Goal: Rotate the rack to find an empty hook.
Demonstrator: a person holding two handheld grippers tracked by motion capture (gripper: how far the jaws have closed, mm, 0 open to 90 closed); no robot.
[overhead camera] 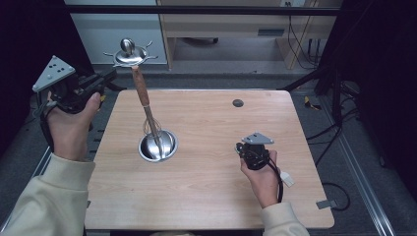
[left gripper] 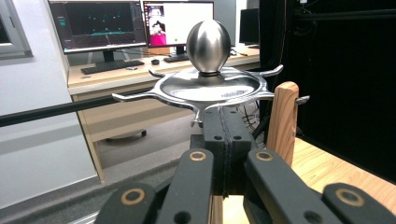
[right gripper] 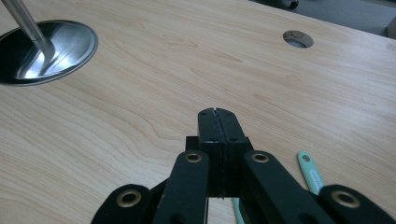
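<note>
My left gripper [overhead camera: 111, 74] is held up off the table's far left corner, shut [left gripper: 226, 115] on one prong of a steel lid [overhead camera: 129, 54] that has an egg-shaped knob [left gripper: 208, 39] and several curved prongs. A whisk with a wooden handle [overhead camera: 142, 88] stands tilted in a small steel bowl [overhead camera: 169, 147]. Its handle top [left gripper: 284, 116] rises right beside the lid; I cannot tell whether they touch. My right gripper [overhead camera: 240, 147] rests low on the table's right half, jaws shut [right gripper: 215, 112] with nothing between them.
A thin teal tool [right gripper: 311, 172] lies on the wood under the right gripper. A round cable hole [overhead camera: 238, 103] sits near the table's far edge. Desks with monitors [left gripper: 135, 23] stand beyond the table, and black frame rails run alongside it.
</note>
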